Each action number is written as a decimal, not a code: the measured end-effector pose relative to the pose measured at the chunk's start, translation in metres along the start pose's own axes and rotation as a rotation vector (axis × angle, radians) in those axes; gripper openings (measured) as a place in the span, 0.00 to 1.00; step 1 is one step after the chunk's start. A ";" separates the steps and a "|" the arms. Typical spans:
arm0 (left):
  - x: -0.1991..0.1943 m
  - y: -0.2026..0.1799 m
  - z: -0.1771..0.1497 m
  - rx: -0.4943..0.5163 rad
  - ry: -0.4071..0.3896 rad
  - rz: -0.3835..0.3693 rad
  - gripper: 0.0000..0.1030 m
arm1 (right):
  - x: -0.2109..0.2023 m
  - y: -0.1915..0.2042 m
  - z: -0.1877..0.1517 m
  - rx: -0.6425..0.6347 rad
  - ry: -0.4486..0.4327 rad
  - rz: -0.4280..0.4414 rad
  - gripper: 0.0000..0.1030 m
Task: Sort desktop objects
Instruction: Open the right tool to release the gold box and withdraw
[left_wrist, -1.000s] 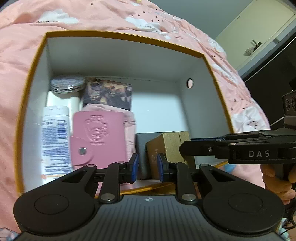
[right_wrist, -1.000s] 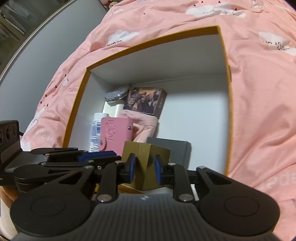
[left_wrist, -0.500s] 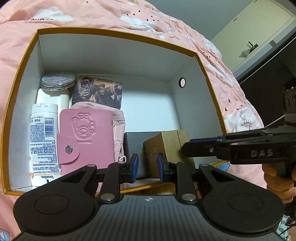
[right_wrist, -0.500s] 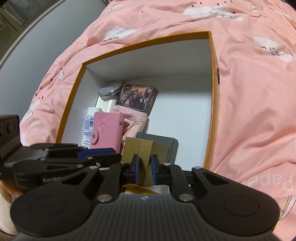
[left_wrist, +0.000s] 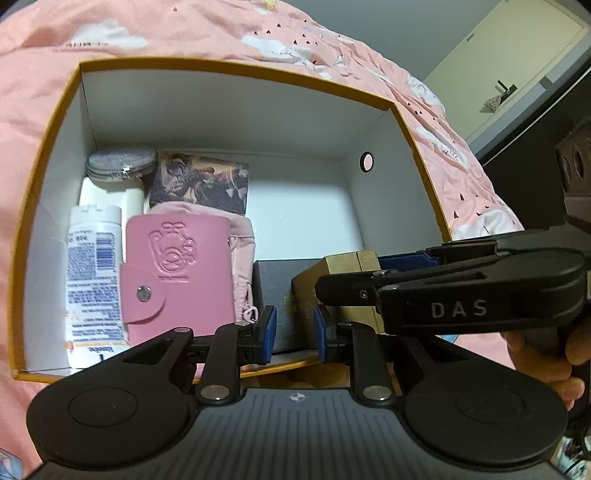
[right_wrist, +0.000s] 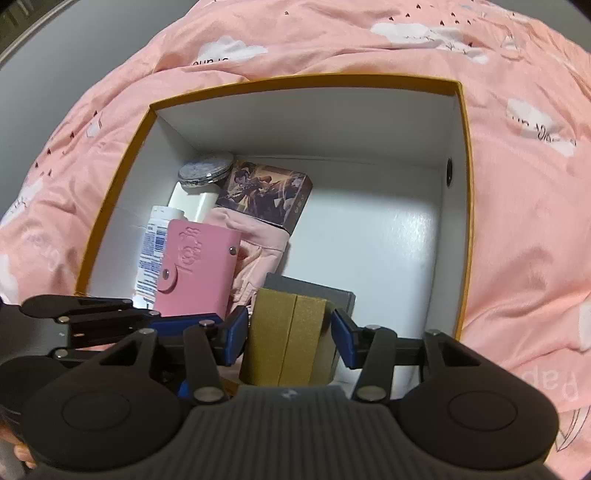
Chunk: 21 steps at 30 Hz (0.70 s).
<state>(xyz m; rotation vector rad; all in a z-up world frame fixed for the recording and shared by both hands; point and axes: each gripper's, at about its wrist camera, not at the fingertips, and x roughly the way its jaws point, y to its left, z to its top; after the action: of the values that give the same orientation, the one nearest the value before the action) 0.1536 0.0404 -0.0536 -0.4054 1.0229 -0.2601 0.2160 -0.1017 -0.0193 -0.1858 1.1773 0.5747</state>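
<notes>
My right gripper (right_wrist: 288, 334) is opening to leave the gold box (right_wrist: 286, 336) at the near edge of the carton (right_wrist: 463, 184), while my left gripper (left_wrist: 293, 328) waits narrow and empty

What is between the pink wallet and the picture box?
A crumpled pink cloth pouch lies between the pink wallet and the picture box, clearest in the right wrist view.

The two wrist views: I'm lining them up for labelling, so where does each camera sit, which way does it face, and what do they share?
Left wrist: on the left gripper, looking down into the orange-rimmed box; own narrow-set fingers, right gripper, a hand.
Right wrist: on the right gripper, looking down into the box, jaws opening around the gold box without pressing it; left gripper at left.
Shared: box, gold box, pink card holder, lotion tube, pink bedspread.
</notes>
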 end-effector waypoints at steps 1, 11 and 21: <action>-0.002 -0.001 0.000 0.010 -0.005 0.010 0.24 | 0.000 0.000 0.000 -0.001 0.004 -0.002 0.50; -0.033 0.018 0.005 -0.037 -0.107 0.109 0.24 | -0.006 -0.017 0.006 0.142 -0.011 0.173 0.49; -0.033 0.021 0.007 -0.037 -0.095 0.126 0.24 | 0.019 -0.032 0.002 0.270 0.022 0.345 0.49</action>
<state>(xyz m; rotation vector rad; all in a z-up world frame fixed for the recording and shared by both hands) 0.1439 0.0739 -0.0347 -0.3820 0.9568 -0.1079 0.2391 -0.1217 -0.0406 0.2470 1.3051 0.7076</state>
